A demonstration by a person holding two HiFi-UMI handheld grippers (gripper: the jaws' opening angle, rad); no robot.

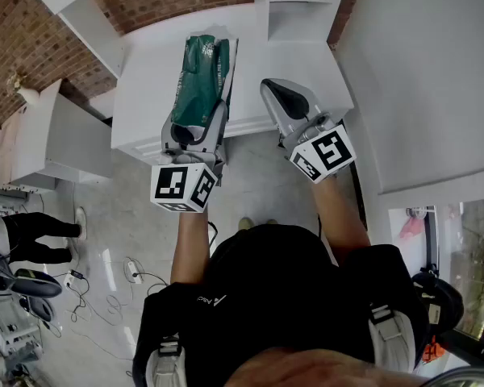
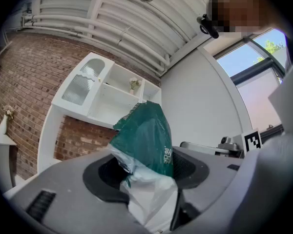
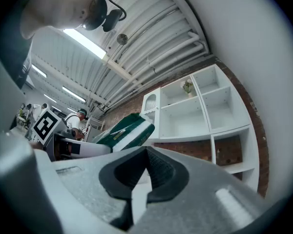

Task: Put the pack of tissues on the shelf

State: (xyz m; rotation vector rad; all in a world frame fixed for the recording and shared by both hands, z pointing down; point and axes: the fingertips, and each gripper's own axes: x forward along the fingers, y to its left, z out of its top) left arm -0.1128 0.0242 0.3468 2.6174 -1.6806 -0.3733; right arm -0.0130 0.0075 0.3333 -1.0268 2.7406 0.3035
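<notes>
The pack of tissues (image 1: 203, 77) is a long dark green and white plastic-wrapped pack. My left gripper (image 1: 200, 123) is shut on its near end and holds it out over the white counter (image 1: 145, 79). In the left gripper view the pack (image 2: 147, 139) rises from between the jaws of the gripper (image 2: 144, 172), pointing at the white shelf unit (image 2: 112, 99). My right gripper (image 1: 276, 89) is beside it on the right, shut with nothing in it. The right gripper view has those closed jaws (image 3: 145, 172), the pack (image 3: 128, 130) to the left and the open shelf compartments (image 3: 195, 112) ahead.
A brick wall (image 1: 32, 47) stands behind the white unit. A white wall panel (image 1: 419, 71) runs along the right. A person's legs (image 1: 32, 236) and cables on the floor (image 1: 105, 293) are at the left. A small plant (image 3: 187, 87) sits on an upper shelf.
</notes>
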